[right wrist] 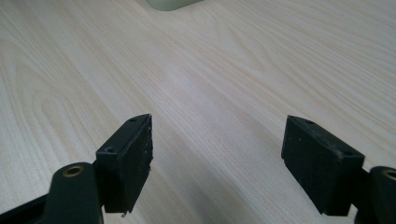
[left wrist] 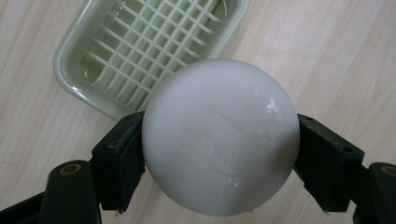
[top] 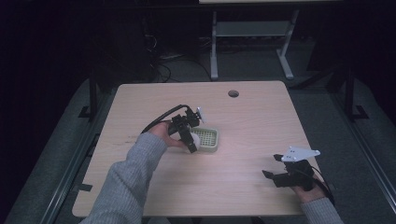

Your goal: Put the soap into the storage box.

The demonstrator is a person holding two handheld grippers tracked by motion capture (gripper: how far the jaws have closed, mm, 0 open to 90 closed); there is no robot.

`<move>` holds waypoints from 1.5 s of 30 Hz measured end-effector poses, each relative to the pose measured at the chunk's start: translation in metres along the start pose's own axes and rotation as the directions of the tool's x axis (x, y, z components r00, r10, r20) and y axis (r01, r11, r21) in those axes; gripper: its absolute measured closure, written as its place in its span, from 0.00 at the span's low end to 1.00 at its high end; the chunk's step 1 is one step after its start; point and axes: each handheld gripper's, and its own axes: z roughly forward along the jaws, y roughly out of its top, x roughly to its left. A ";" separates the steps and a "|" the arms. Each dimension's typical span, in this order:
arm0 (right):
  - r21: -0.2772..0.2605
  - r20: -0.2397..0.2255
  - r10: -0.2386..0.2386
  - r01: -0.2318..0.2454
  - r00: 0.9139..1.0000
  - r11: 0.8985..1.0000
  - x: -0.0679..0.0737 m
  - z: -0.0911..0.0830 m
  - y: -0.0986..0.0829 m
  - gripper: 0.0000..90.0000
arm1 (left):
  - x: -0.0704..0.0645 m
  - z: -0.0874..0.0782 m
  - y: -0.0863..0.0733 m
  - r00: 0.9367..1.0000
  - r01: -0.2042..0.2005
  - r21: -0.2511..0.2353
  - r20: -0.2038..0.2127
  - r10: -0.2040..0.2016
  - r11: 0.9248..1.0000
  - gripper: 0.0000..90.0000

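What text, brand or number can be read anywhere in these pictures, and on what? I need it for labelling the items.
Round white soap bar, held in the left tongs: an embossed mark on its face, too faint to read.
Pale green plastic soap dish with grid floor: no text.
Light wooden table: no text.

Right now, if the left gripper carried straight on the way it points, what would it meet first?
Probably the near rim of the green soap dish. The left gripper holds the white soap between its jaws just short of it; depth is unclear, so bare table is possible.
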 end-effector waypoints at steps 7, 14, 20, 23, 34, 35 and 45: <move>-0.002 0.002 0.003 -0.003 1.000 1.000 0.000 0.000 0.000 0.27 | 0.006 -0.002 0.008 1.000 0.005 -0.009 0.007 -0.005 1.000 0.26; -0.006 0.003 0.004 -0.004 1.000 1.000 0.000 0.000 0.000 0.27 | 0.010 -0.002 0.015 1.000 0.008 0.004 -0.003 -0.008 1.000 0.26; -0.006 0.004 0.005 -0.005 1.000 1.000 0.000 -0.001 0.000 0.27 | 0.015 -0.001 0.020 1.000 0.012 0.006 -0.002 -0.012 1.000 0.26; -0.009 0.004 0.008 -0.008 1.000 1.000 0.000 -0.001 -0.001 0.27 | 0.018 0.001 0.023 1.000 0.018 0.011 -0.006 -0.018 1.000 0.26; -0.009 -0.002 0.020 -0.020 1.000 1.000 -0.001 -0.002 -0.001 0.27 | 0.022 0.006 0.039 1.000 0.019 0.020 -0.006 -0.019 1.000 0.26; -0.009 -0.002 0.020 -0.020 1.000 1.000 -0.001 -0.002 -0.001 0.27 | 0.022 0.007 0.040 1.000 0.022 0.024 -0.008 -0.022 0.999 0.26; -0.011 0.002 0.015 -0.015 1.000 1.000 -0.001 -0.002 -0.002 0.27 | 0.028 0.010 0.047 0.999 0.042 0.015 -0.020 -0.041 0.999 0.26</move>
